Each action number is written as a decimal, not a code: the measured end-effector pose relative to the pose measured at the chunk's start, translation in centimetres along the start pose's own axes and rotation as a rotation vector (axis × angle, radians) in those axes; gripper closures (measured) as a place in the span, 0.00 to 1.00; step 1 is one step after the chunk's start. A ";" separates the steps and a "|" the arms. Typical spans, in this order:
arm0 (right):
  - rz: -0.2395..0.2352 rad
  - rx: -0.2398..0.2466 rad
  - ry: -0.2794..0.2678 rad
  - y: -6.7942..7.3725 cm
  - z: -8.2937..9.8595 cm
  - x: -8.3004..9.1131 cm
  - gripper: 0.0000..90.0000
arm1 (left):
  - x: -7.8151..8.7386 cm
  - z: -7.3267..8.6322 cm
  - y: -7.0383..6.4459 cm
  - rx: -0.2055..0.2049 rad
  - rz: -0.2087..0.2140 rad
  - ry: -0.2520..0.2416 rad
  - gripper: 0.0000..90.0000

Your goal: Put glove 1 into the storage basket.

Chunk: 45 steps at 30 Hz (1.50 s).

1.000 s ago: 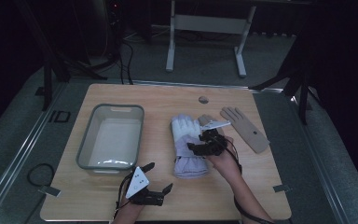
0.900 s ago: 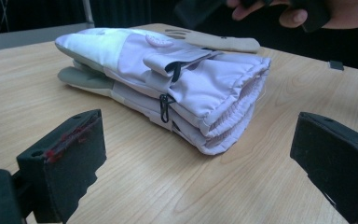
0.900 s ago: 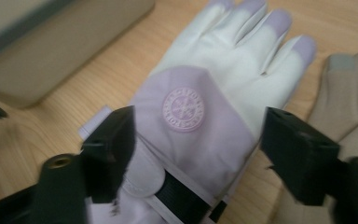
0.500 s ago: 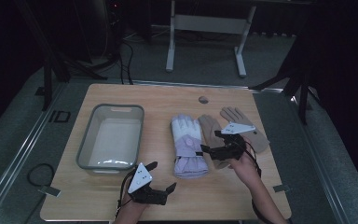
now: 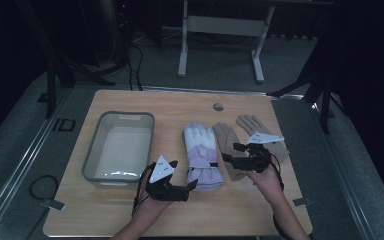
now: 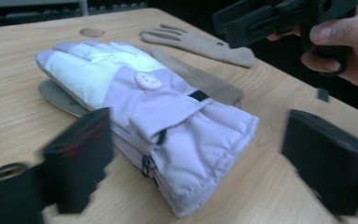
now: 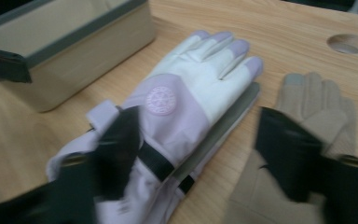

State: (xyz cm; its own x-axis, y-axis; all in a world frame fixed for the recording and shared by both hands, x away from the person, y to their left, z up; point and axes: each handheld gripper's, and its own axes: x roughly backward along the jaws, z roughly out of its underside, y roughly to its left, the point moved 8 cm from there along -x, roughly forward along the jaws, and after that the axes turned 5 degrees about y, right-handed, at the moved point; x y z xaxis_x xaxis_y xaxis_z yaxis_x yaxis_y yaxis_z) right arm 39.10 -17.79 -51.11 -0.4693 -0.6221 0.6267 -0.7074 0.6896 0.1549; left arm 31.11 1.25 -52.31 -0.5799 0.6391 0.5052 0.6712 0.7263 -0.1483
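A white and lilac padded glove (image 5: 200,152) lies in the middle of the table on top of a second glove, fingers pointing away. Two tan gloves (image 5: 262,137) lie flat to its right. My left gripper (image 5: 189,189) sits low at the padded glove's cuff (image 6: 200,140), open, with the cuff between the two jaws and touching neither. My right gripper (image 5: 231,153) hovers open over the nearer tan glove (image 7: 312,107), beside the padded glove (image 7: 186,93). The left gripper view catches the right gripper (image 6: 270,18) at top right.
A grey bin (image 5: 100,150) stands at the table's left, nothing inside it. A round hole (image 5: 218,106) is cut in the tabletop near the far edge. Bare wood lies along the near edge. A cable loops on the floor (image 5: 35,185) at the left.
My right gripper has moved right, from above the padded glove to above the tan gloves. My left gripper has edged forward and right to the padded glove's cuff.
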 end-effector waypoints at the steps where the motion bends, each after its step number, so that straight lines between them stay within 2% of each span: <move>1: 0.001 -0.018 0.004 -0.1 -0.1 -0.3 0.58 | -0.3 -0.1 0.0 0.000 -0.008 0.024 0.18; 3: -0.016 -0.035 -0.001 0.1 -0.3 -1.1 0.62 | -1.1 -0.2 0.1 0.013 -0.042 0.073 0.25; 4: -0.021 -0.051 0.008 0.2 -0.3 -1.6 0.62 | -1.5 -0.1 0.1 0.025 -0.046 0.088 0.26; 6: -0.031 -0.080 0.016 0.3 -0.2 -2.6 0.62 | -2.4 0.2 0.3 0.044 -0.083 0.120 0.32; 7: -0.016 -0.096 0.028 0.2 0.0 -3.1 0.60 | -2.8 0.5 0.4 0.050 -0.094 0.135 0.33; 9: -0.018 -0.135 0.040 0.1 0.4 -4.0 0.59 | -3.7 1.1 0.7 0.088 -0.102 0.162 0.34; 11: -0.024 -0.173 0.062 -0.1 1.1 -4.8 0.58 | -4.3 2.0 0.8 0.097 -0.107 0.201 0.35; 13: -0.023 -0.191 0.095 -0.2 1.8 -5.6 0.57 | -4.9 2.9 0.9 0.101 -0.119 0.235 0.35; 15: -0.032 -0.212 0.133 -0.3 2.6 -6.4 0.54 | -5.2 3.6 1.0 0.116 -0.124 0.250 0.35; 17: -0.020 -0.224 0.165 -0.5 3.2 -6.9 0.52 | -5.4 4.1 1.1 0.134 -0.109 0.266 0.35; 19: -0.028 -0.248 0.193 -0.6 3.6 -7.4 0.49 | -5.6 4.4 1.2 0.148 -0.099 0.276 0.34; 23: -0.044 -0.254 0.253 -0.9 4.2 -8.1 0.49 | -6.0 4.9 1.5 0.167 -0.076 0.298 0.33; 27: -0.106 -0.248 0.286 -0.7 4.4 -8.7 0.62 | -6.4 5.2 1.8 0.181 -0.051 0.310 0.33; 29: -0.094 -0.221 0.302 -0.6 4.3 -8.8 0.67 | -6.4 5.4 1.9 0.202 -0.032 0.312 0.33; 33: -0.079 -0.176 0.310 -0.2 4.3 -8.8 0.79 | -6.6 5.6 1.9 0.205 -0.025 0.315 0.33; 36: -0.067 -0.178 0.305 -0.1 4.3 -8.7 0.83 | -6.8 5.8 1.8 0.229 0.010 0.323 0.35; 38: -0.066 -0.189 0.304 -0.1 4.2 -8.7 0.84 | -6.8 5.7 1.6 0.223 0.037 0.333 0.40; 39: -0.065 -0.196 0.302 -0.1 4.2 -8.7 0.85 | -6.9 5.7 1.5 0.228 0.065 0.342 0.47; 41: -0.058 -0.195 0.294 0.0 4.2 -8.7 0.85 | -6.9 5.6 1.3 0.223 0.087 0.348 0.56; 43: -0.049 -0.189 0.294 0.1 4.2 -8.6 0.87 | -6.8 5.5 1.1 0.224 0.093 0.351 0.63; 45: -0.040 -0.185 0.288 0.2 4.1 -8.6 0.88 | -6.7 5.3 1.0 0.201 0.078 0.352 0.71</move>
State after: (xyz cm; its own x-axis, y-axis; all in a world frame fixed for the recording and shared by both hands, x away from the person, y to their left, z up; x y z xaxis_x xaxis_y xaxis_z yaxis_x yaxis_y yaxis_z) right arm 40.83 -13.84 -59.63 -0.2562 -0.5377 0.8033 -0.6020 0.7390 0.3026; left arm 33.17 -0.97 -60.36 -0.3143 0.5939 0.7406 0.5832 0.7364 -0.3429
